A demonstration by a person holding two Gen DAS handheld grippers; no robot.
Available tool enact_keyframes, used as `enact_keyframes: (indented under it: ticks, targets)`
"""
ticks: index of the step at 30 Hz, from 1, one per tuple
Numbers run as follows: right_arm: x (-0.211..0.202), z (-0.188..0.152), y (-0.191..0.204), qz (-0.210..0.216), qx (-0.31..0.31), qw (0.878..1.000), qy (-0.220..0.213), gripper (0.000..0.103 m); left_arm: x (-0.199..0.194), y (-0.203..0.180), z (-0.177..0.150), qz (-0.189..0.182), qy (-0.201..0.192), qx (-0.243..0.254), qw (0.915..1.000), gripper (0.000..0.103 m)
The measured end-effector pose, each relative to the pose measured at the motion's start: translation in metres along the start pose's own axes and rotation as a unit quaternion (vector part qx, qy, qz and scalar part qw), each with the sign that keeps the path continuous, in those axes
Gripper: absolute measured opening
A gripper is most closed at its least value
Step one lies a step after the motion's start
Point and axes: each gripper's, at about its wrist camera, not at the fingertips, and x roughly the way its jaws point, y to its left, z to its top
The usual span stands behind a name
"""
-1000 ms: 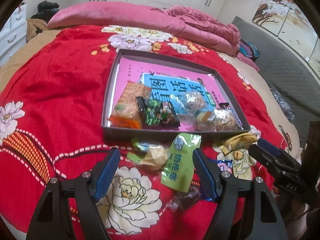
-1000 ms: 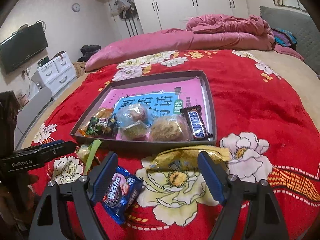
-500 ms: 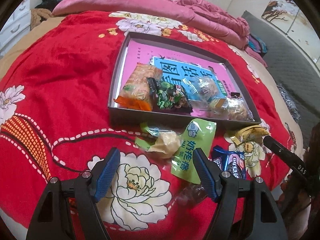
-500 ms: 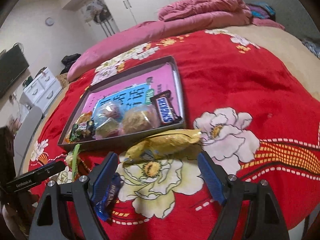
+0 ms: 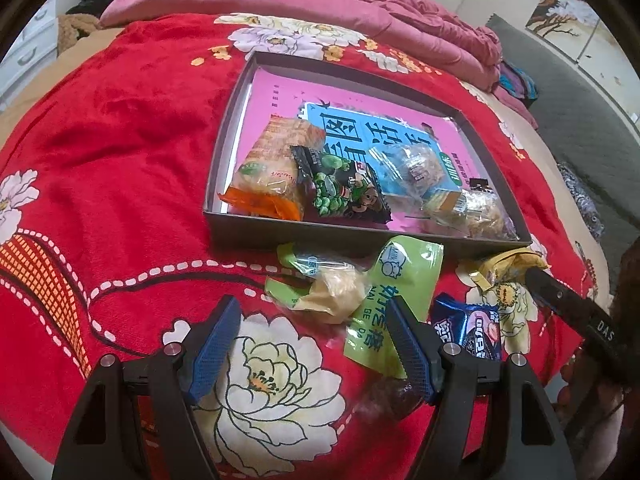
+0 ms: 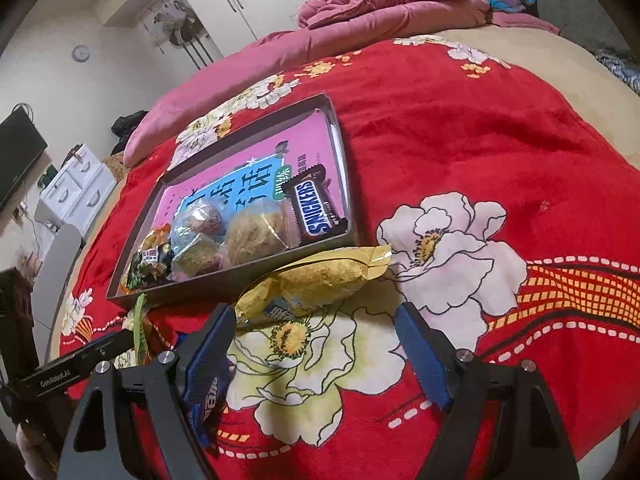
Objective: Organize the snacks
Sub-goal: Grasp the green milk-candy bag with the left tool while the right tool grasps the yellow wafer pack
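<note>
Red floral blanket (image 5: 120, 152) carries a grey tray (image 5: 224, 168) w/ snacks along its near edge: orange cracker pack (image 5: 272, 172), green pea bag (image 5: 340, 190), Snickers bar (image 6: 314, 208); my L gripper (image 5: 312, 340) has its jaws apart, nothing between the pads, above a green packet (image 5: 396, 300) and a clear-wrapped pastry (image 5: 336, 292) outside the tray; my R gripper (image 6: 316, 344) also has its jaws apart, nothing gripped, just short of a yellow bag (image 6: 320, 280) touching the tray front; blue packet (image 5: 468, 328) lies between both grippers.

The left tongs (image 5: 314, 346) partly hide a dark wrapped snack (image 5: 394, 394).
</note>
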Motion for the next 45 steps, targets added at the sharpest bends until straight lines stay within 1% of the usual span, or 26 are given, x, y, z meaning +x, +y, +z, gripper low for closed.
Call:
enact_keyframes:
  ticks: [3,7,8,9,13,14,17,19,20,23,25,27,28,30,32,33,38,45]
  targets:
    - [0.005,0.003,-0.001,0.012,0.012,1.000,-0.003,0.081,0.002,0.000,0.002,0.001,0.000,-0.001,1.0000,0.076]
    - [0.014,0.006,0.004,0.028,0.006,1.000,-0.004,0.080,0.005,0.000,0.003,0.005,0.002,0.002,1.0000,0.076]
    - [0.015,0.007,0.006,0.029,0.002,1.000,-0.005,0.076,0.006,0.000,0.003,0.006,0.002,0.003,1.0000,0.076]
    - [0.016,0.007,0.008,0.032,-0.002,0.999,-0.007,0.069,0.006,0.000,0.003,0.006,0.002,0.004,1.0000,0.076]
    - [0.014,0.008,0.011,0.036,-0.011,0.999,-0.017,0.055,0.008,0.000,0.003,0.008,0.002,0.006,0.9999,0.076]
    - [0.014,0.009,0.011,0.040,-0.012,0.999,-0.019,0.048,0.009,0.000,0.003,0.008,0.002,0.006,0.9999,0.076]
    - [0.012,0.009,0.010,0.056,-0.008,0.998,-0.020,0.043,0.010,-0.001,0.003,0.009,0.002,0.006,0.9999,0.076]
    - [0.011,0.009,0.015,0.061,-0.017,0.998,-0.023,0.042,0.011,-0.001,0.003,0.008,-0.001,0.007,0.9999,0.076]
    - [0.011,0.010,0.016,0.064,-0.021,0.997,-0.023,0.038,0.011,-0.001,0.003,0.009,-0.001,0.006,0.9999,0.076]
    - [0.013,0.009,0.025,0.069,-0.040,0.997,-0.021,0.038,0.013,-0.001,0.004,0.006,-0.001,0.001,1.0000,0.076]
    - [0.014,0.009,0.029,0.074,-0.048,0.996,-0.018,0.037,0.014,0.000,0.005,-0.001,-0.002,-0.003,1.0000,0.073]
    - [0.015,0.008,0.035,0.076,-0.062,0.995,-0.015,0.035,0.015,-0.001,0.005,-0.006,0.000,-0.003,1.0000,0.065]
    - [0.015,0.007,0.037,0.076,-0.066,0.995,-0.015,0.034,0.016,-0.003,0.006,-0.008,0.002,-0.001,1.0000,0.063]
    - [0.015,0.007,0.043,0.079,-0.080,0.994,-0.014,0.028,0.019,-0.008,0.006,-0.011,0.006,0.007,0.9999,0.054]
    - [0.016,0.007,0.048,0.076,-0.092,0.993,-0.013,0.026,0.022,-0.012,0.006,-0.013,0.011,0.014,0.9998,0.050]
    - [0.016,0.006,0.050,0.078,-0.097,0.992,-0.013,0.024,0.023,-0.014,0.006,-0.015,0.013,0.016,0.9997,0.047]
    - [0.015,0.005,0.058,0.080,-0.117,0.990,-0.016,0.020,0.027,-0.018,0.006,-0.023,0.022,0.022,0.9993,0.042]
    - [0.013,0.006,0.058,0.086,-0.111,0.990,-0.020,0.020,0.021,-0.016,0.008,-0.044,0.017,0.017,0.9987,0.040]
